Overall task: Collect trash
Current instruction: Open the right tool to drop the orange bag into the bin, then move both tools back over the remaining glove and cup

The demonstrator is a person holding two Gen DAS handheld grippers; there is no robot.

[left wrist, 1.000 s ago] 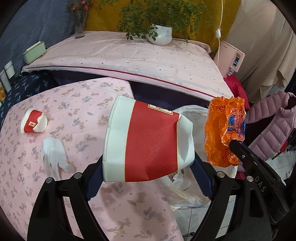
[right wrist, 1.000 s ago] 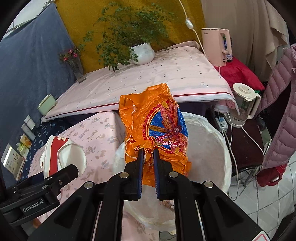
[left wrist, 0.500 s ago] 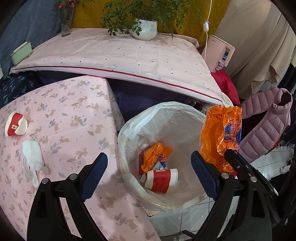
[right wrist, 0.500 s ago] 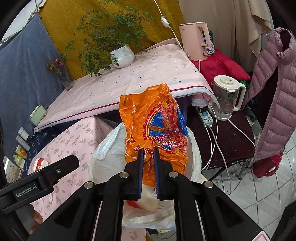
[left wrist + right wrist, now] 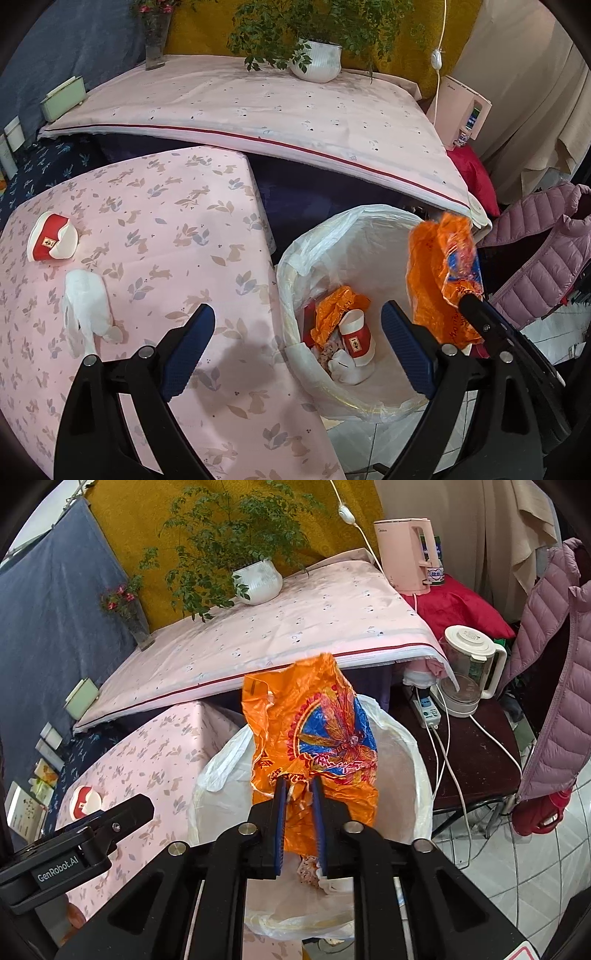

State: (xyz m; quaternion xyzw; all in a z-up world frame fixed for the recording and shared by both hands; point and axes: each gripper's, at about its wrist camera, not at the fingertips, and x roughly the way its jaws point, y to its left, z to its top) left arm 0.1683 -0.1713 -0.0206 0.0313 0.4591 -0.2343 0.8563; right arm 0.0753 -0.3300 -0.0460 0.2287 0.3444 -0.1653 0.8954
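The right gripper (image 5: 299, 786), its jaws just parting, has the orange wrapper (image 5: 314, 731) between its fingers above the white-lined trash bin (image 5: 332, 236); whether the pads grip it cannot be told. The left gripper (image 5: 299, 325) hangs wide apart and empty beside it. Inside the bin lie a red-and-white paper cup (image 5: 356, 334) and another orange wrapper (image 5: 338, 304); a second cup (image 5: 51, 242) and crumpled tissue (image 5: 86, 302) lie on the pink tablecloth (image 5: 177, 229).
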